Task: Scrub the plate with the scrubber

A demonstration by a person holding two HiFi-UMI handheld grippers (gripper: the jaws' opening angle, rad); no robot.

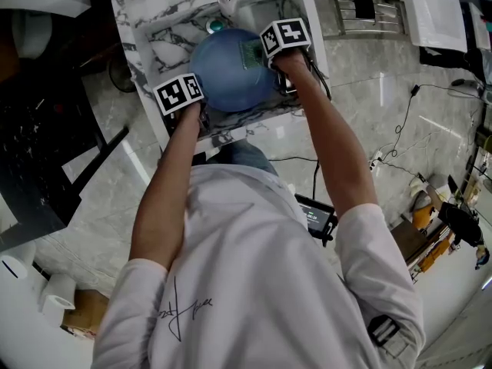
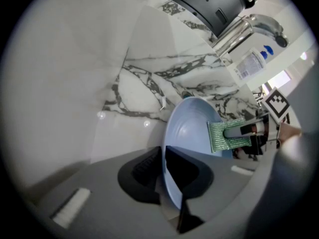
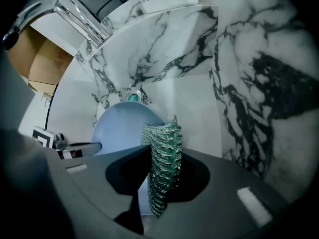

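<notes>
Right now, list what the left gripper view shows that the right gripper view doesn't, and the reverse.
Only the left gripper view: the blue plate with its rim clamped between the left gripper jaws, close up, and the green scrubber spread flat against the plate's face. Only the right gripper view: the scrubber edge-on, pinched in the right gripper, plus the teal drain stopper behind the plate and a cardboard box at far left. Both: the plate, the scrubber, the chrome faucet and the marble sink.
</notes>
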